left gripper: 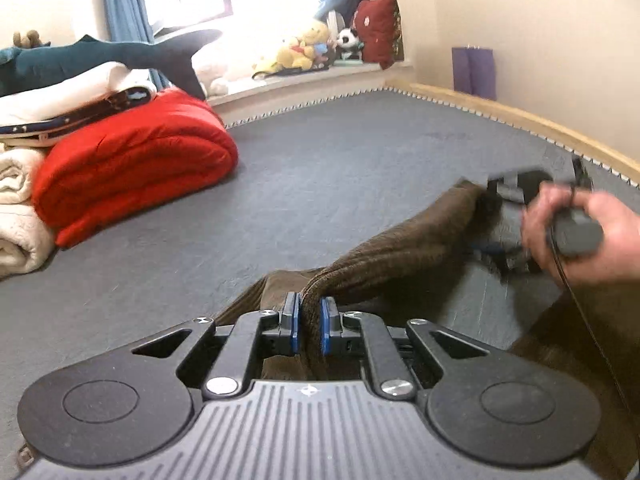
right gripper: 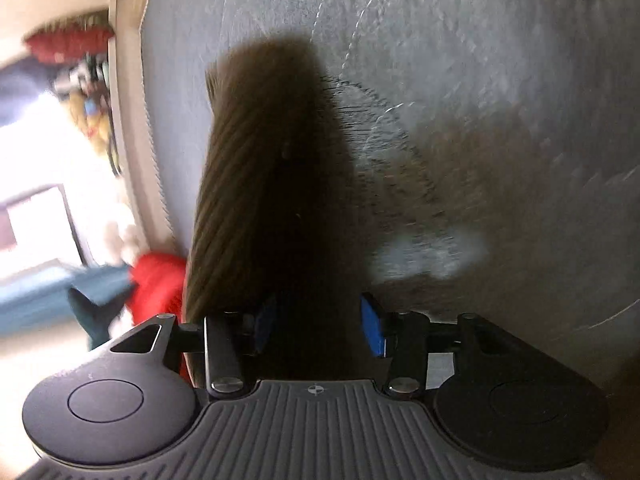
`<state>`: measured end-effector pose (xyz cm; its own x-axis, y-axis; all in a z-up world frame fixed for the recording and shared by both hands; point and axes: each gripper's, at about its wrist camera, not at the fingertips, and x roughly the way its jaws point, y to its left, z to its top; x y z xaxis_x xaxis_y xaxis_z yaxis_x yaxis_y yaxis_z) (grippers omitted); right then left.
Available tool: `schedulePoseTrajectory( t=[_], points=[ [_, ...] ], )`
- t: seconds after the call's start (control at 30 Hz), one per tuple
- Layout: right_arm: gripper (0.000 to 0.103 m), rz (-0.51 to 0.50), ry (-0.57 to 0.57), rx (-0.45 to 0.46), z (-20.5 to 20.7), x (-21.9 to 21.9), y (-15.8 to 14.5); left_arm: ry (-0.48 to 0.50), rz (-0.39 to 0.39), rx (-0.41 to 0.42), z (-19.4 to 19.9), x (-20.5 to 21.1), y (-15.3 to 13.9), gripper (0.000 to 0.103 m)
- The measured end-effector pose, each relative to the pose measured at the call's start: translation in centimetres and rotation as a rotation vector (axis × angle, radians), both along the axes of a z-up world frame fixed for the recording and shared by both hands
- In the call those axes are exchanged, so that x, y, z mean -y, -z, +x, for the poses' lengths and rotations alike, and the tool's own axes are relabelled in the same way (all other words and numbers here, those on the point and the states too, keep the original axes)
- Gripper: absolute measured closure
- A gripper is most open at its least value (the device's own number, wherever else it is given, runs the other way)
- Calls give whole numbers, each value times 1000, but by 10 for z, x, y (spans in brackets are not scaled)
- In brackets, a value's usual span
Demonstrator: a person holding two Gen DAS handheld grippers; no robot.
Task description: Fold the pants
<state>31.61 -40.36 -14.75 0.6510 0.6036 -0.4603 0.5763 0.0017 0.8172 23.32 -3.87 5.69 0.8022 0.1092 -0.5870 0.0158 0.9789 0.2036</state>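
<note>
Brown corduroy pants (left gripper: 400, 256) lie on a grey mattress (left gripper: 320, 180). A ridge of the cloth rises into my left gripper (left gripper: 309, 320), which is shut on it between its blue pads. The same cloth runs right to the other gripper, blurred and held by a hand (left gripper: 580, 236). In the right wrist view a pants leg (right gripper: 256, 160) stretches away from my right gripper (right gripper: 320, 328). Its jaws stand apart with dark cloth between them. The right blue pad (right gripper: 374, 332) shows clear of the fabric. This view is rolled sideways and blurred.
A folded red quilt (left gripper: 132, 164) and white blankets (left gripper: 20, 220) are piled at the left, with a plush shark (left gripper: 100, 60) on top. Stuffed toys (left gripper: 308, 48) sit on the window sill. A wooden bed edge (left gripper: 520, 120) runs along the right wall.
</note>
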Motion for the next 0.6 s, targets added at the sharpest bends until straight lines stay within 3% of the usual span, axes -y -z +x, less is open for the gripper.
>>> schedulePoseTrajectory(
  t=[0.07,0.13,0.2,0.27,0.37,0.5,0.6],
  points=[
    [53,53,59,40,5,-4,-6,-10,35,-38,-8,-2,0,92],
    [53,44,63,121,18,-8,-28,-45,81,-176,0,-7,18,92],
    [53,-24,-37,269,35,-12,-56,-88,21,-375,14,-21,44,91],
    [54,-194,-160,347,47,-18,-84,-149,-19,-423,15,-35,63,91],
    [52,-363,-223,234,46,-13,-84,-152,-62,-403,11,-38,69,91],
    [53,-418,-250,74,32,-8,-55,-159,-81,-380,9,-39,69,91],
    [53,-395,-250,92,23,-16,-46,-161,-103,-370,8,-44,65,91]
  ],
)
